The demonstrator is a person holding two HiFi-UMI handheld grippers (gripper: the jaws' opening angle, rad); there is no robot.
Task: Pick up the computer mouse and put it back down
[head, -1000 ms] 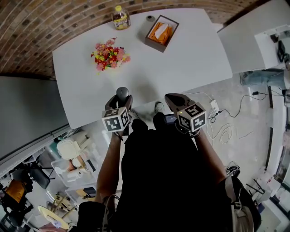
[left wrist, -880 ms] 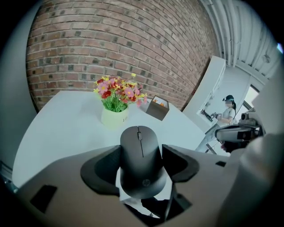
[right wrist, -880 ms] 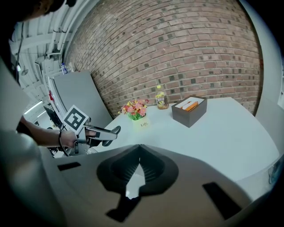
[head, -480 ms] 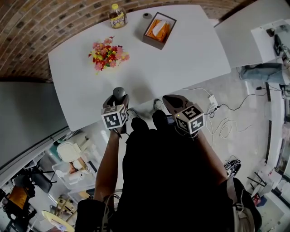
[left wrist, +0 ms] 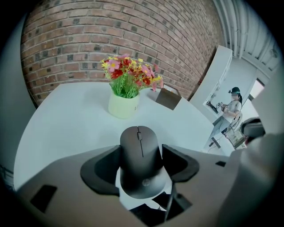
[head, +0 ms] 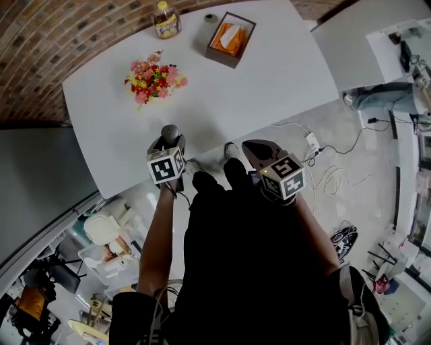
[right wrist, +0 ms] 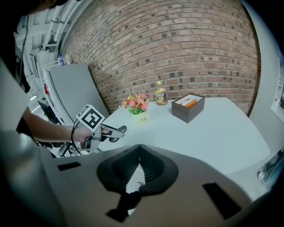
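A dark grey computer mouse [left wrist: 140, 155] sits lengthwise between the jaws of my left gripper [left wrist: 141, 162], which is shut on its two sides. In the head view the mouse [head: 170, 132] pokes out ahead of the left gripper [head: 168, 143] over the near edge of the white table [head: 256, 87]. The right gripper view shows that mouse [right wrist: 120, 129] held just above the table's edge. My right gripper [head: 251, 145] hangs off the table over the floor, its jaws shut together with nothing between them [right wrist: 139, 150].
A pot of flowers [head: 152, 79] stands mid-table, with a brown box [head: 229, 39] of orange and white items, a yellow bottle [head: 164, 19] and a small roll [head: 210, 19] at the far edge. Cables and a power strip [head: 312, 143] lie on the floor to the right.
The left gripper keeps its hold on the mouse and has drifted slightly left and forward over the table's edge. The right gripper has barely moved.
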